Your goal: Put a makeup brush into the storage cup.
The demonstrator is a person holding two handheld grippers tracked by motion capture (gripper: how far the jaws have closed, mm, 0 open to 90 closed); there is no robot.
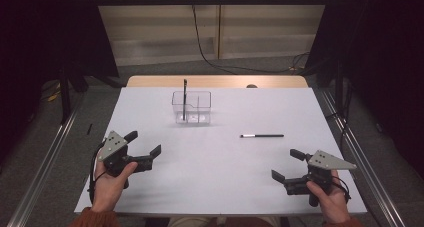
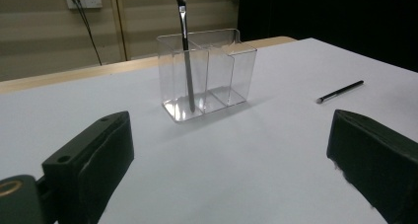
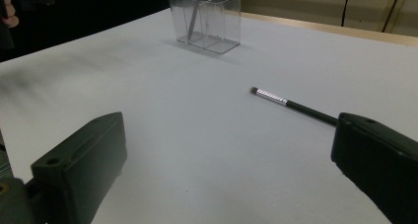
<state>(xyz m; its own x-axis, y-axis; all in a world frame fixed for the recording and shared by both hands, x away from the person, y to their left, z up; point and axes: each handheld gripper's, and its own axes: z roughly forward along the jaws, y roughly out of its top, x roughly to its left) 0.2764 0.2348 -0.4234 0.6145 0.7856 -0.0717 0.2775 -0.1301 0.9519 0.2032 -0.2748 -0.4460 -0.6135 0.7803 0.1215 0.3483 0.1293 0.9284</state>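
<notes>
The left gripper [image 1: 145, 143] sits low over the table near its front-left corner, held in the person's left hand [image 1: 112, 179], whose forearm comes in over the front edge. Its two black jaws stand wide apart and point toward the far right, with nothing between them; in the left gripper view they rise at the two lower corners with bare table between. The right gripper [image 1: 286, 164] sits near the front-right corner, held in the right hand [image 1: 327, 197]. Its jaws are likewise spread wide, empty, and point left and slightly away from the person. Both grey plates face up.
</notes>
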